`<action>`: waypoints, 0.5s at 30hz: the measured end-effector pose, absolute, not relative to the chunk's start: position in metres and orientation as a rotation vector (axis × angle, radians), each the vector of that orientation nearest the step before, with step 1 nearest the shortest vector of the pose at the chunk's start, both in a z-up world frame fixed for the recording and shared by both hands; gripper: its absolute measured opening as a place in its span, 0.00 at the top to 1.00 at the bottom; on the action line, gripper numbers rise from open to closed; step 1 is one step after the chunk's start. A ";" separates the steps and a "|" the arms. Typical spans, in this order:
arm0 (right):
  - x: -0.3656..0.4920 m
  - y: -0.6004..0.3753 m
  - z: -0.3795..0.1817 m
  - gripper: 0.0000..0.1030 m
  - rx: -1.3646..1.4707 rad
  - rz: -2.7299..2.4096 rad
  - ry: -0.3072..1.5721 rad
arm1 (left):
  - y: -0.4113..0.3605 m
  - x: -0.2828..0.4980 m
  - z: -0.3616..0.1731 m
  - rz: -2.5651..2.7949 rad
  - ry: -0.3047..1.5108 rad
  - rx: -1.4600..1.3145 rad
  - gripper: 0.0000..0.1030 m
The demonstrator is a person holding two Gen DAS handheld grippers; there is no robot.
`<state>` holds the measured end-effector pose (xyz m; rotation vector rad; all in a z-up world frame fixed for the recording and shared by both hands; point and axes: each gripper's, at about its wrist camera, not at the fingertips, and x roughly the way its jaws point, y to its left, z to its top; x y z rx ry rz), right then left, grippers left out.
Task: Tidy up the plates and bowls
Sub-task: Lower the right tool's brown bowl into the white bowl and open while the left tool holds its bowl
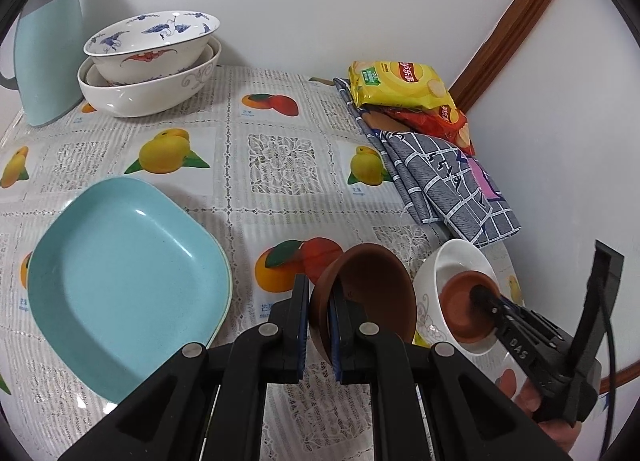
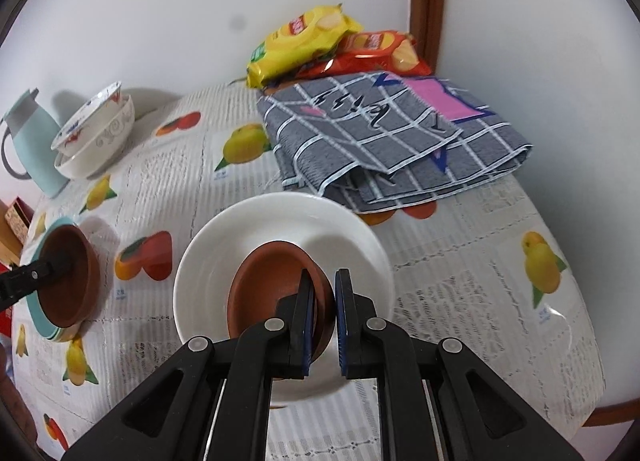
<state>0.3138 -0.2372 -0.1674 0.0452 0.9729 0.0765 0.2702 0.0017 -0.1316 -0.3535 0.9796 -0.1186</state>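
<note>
Left wrist: left gripper (image 1: pixel 319 321) pinching brown bowl (image 1: pixel 368 293) rim; right gripper (image 2: pixel 323 317) pinching brown saucer (image 2: pixel 272 285) inside white bowl (image 2: pixel 224 249).

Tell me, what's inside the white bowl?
A small brown dish sits inside the white bowl, and the right gripper is pinching its rim. The dish covers the bowl's bottom, so anything beneath it can't be seen.

My grippers: black (image 1: pixel 320 325), (image 2: pixel 322 321). Small bowls (image 1: pixel 362 293), (image 2: pixel 276 289): terracotta brown. Plate (image 1: pixel 128 285): light teal. Bowl (image 2: pixel 280 237): white. Stacked bowls (image 1: pixel 152 61): white, blue-and-red motifs. Worktop (image 1: pixel 260 165) cover: white lace pattern, fruit prints. Cloth (image 2: pixel 400 141): grey check.
</note>
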 end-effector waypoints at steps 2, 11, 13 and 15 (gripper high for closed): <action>0.317 -0.234 -0.171 0.90 0.031 0.075 0.979 | 0.001 0.271 -0.132 -0.122 0.979 -0.349 0.91; 0.330 -0.228 -0.179 0.90 0.008 0.082 1.004 | -0.001 0.275 -0.136 -0.124 0.986 -0.340 0.91; 0.333 -0.228 -0.181 0.91 0.009 0.084 1.016 | -0.002 0.275 -0.136 -0.125 0.985 -0.337 0.91; 0.334 -0.227 -0.182 0.91 0.002 0.083 1.019 | -0.002 0.275 -0.136 -0.132 0.984 -0.341 0.91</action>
